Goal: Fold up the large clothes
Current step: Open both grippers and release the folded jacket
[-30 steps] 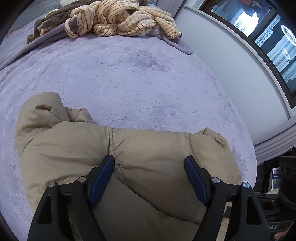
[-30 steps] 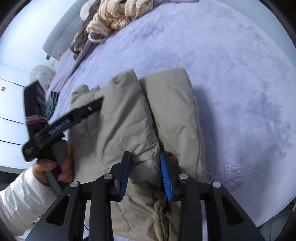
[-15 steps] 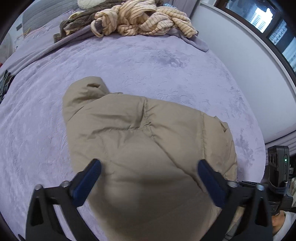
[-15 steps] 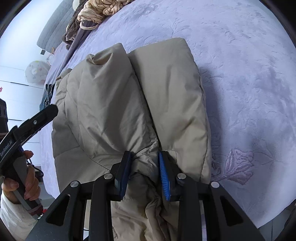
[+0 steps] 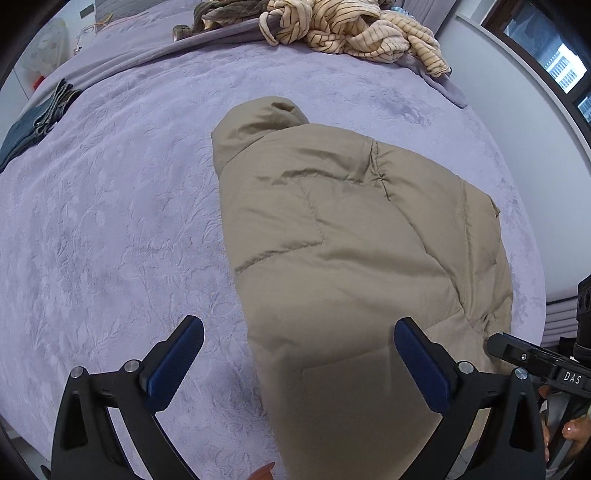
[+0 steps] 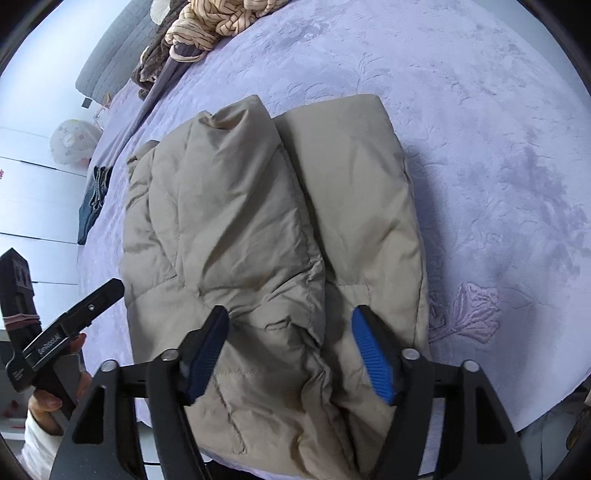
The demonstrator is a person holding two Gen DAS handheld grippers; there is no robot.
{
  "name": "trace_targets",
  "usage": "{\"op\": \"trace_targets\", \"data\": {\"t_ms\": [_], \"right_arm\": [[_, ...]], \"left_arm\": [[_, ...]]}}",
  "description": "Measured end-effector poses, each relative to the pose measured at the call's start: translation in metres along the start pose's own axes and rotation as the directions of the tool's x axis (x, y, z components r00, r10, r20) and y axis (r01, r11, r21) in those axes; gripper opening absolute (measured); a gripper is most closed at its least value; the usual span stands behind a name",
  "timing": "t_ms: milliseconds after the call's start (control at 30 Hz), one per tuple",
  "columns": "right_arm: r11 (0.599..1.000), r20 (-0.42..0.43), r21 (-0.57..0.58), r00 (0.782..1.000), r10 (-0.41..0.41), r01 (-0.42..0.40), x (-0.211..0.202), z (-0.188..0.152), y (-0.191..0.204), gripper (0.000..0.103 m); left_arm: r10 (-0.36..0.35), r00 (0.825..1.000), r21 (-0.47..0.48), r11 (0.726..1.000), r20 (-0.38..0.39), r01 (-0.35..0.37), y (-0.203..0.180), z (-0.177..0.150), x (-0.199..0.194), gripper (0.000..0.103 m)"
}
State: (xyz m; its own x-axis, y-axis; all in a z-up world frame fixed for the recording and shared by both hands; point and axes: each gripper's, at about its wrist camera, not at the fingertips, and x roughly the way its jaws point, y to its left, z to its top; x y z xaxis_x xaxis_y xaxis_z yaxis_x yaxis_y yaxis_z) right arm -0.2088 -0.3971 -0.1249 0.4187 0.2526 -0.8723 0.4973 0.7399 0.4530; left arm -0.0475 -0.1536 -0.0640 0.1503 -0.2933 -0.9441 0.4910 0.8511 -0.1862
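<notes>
A tan puffer jacket [image 5: 354,258] lies folded on the purple bedspread [image 5: 110,240]. My left gripper [image 5: 297,332] hovers open and wide over the jacket's near left edge, gripping nothing. In the right wrist view the jacket [image 6: 229,221] shows two padded folds side by side. My right gripper [image 6: 290,314] is opening its jaws above the crease between them; bunched fabric sits between the pads, but they do not press on it. The other gripper shows at each view's edge: the right gripper [image 5: 535,362] in the left wrist view, the left gripper [image 6: 74,321] in the right wrist view.
A heap of striped cream clothes [image 5: 354,29] and brown garments lies at the far side of the bed. Folded dark jeans [image 5: 33,125] rest near the left edge. A pale wall [image 5: 517,110] and a window stand to the right.
My left gripper opened wider and slid left, off the jacket's middle to its left edge. My right gripper, shut on a pinch of jacket fabric, has let it go.
</notes>
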Motion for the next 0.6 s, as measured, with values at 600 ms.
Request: {"op": "trace_targets", "data": {"t_ms": [600], "right_arm": [[0.997,0.082,0.026,0.993,-0.079,0.077,-0.019,-0.031,0.029,0.084]], "left_arm": [[-0.083,0.996,0.033,0.996,-0.015,0.084,0.041,-0.024,-0.012,0.103]]}}
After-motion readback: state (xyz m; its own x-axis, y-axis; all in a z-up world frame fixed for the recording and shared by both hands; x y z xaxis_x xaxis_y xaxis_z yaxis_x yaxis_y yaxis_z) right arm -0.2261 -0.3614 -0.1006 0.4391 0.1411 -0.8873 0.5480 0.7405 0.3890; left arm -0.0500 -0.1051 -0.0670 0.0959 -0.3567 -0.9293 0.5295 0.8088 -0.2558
